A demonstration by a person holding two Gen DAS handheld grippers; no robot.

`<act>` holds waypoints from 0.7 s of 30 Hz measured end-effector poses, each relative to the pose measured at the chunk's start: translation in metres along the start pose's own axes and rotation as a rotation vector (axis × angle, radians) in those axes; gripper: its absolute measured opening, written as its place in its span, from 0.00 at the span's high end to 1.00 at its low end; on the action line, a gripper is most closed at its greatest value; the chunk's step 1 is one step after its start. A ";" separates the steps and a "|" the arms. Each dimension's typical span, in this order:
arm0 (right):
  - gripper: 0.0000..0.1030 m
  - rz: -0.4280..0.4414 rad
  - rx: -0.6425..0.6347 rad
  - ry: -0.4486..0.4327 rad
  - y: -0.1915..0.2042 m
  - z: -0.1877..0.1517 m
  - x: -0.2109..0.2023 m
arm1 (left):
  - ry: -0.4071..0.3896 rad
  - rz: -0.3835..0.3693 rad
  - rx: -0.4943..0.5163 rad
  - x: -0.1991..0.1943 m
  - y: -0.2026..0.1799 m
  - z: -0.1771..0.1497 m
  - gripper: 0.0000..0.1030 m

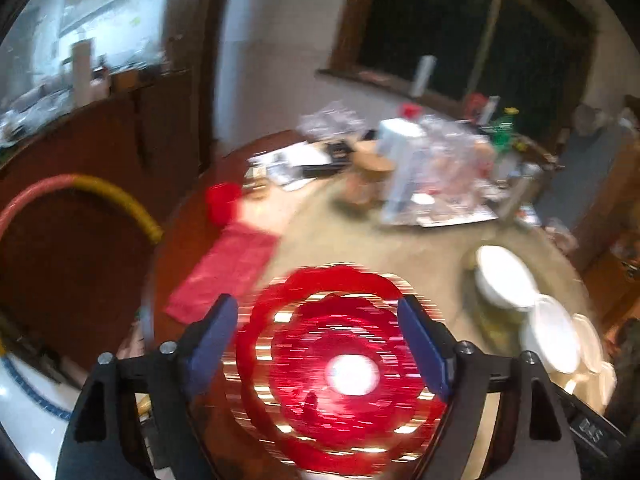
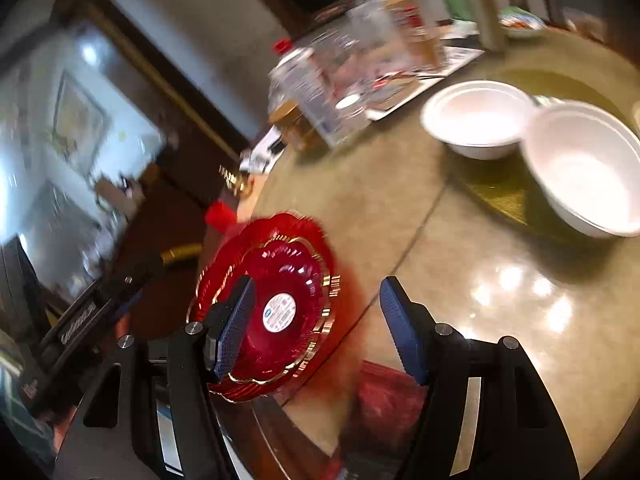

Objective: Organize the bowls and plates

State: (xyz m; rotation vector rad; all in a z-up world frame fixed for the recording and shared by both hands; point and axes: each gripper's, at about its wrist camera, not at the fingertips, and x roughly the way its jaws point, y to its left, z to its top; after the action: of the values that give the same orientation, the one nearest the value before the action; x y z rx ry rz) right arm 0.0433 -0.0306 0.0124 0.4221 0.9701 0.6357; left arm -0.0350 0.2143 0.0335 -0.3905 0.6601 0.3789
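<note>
1. The red plates [image 2: 276,304] sit in a small stack on the round table [image 2: 460,280], close to its near-left edge, gold-trimmed and scalloped, with a white sticker on the top one.
2. The left gripper [image 1: 320,340] hangs above that stack with its jaws wide apart; the blue pads [image 1: 212,336] stand clear of the plates on either side, gripping nothing.
3. The right gripper [image 2: 316,320] is also spread open and empty. In its view the stack lies at about ten o'clock from the gap between the pads, partly behind the left pad [image 2: 236,324]; I cannot tell whether that pad touches the rim.
4. Two white bowls [image 2: 478,118] stand well apart from the plates, toward two o'clock across the table, the nearer one [image 2: 584,168] resting on a dark gold-green mat [image 2: 500,196].
5. In the left gripper's view more white bowls [image 1: 506,276] line up at three o'clock along the table's right edge.
6. A red cloth [image 1: 228,268] lies at eleven o'clock from the stack, a small red cup [image 1: 222,200] just beyond it.
7. The far side of the table, at twelve o'clock, is crowded with bottles and clear packaging [image 1: 420,168], too blurred to sort out.
</note>
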 end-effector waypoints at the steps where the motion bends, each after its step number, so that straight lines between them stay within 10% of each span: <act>1: 0.37 0.011 0.034 -0.004 -0.010 0.001 -0.006 | 0.006 -0.028 0.017 0.000 -0.011 -0.001 0.20; 9: 0.37 0.064 0.303 -0.049 -0.109 0.003 -0.071 | 0.256 -0.303 0.140 0.048 -0.124 -0.031 0.20; 21: 0.37 0.048 0.620 -0.121 -0.221 0.028 -0.092 | 0.504 -0.359 0.067 0.134 -0.224 -0.050 0.20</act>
State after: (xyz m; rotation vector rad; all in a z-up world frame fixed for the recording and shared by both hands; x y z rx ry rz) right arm 0.0977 -0.2575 -0.0475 1.0223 1.0326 0.3340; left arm 0.1393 0.0269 -0.0390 -0.5362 1.0693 -0.0918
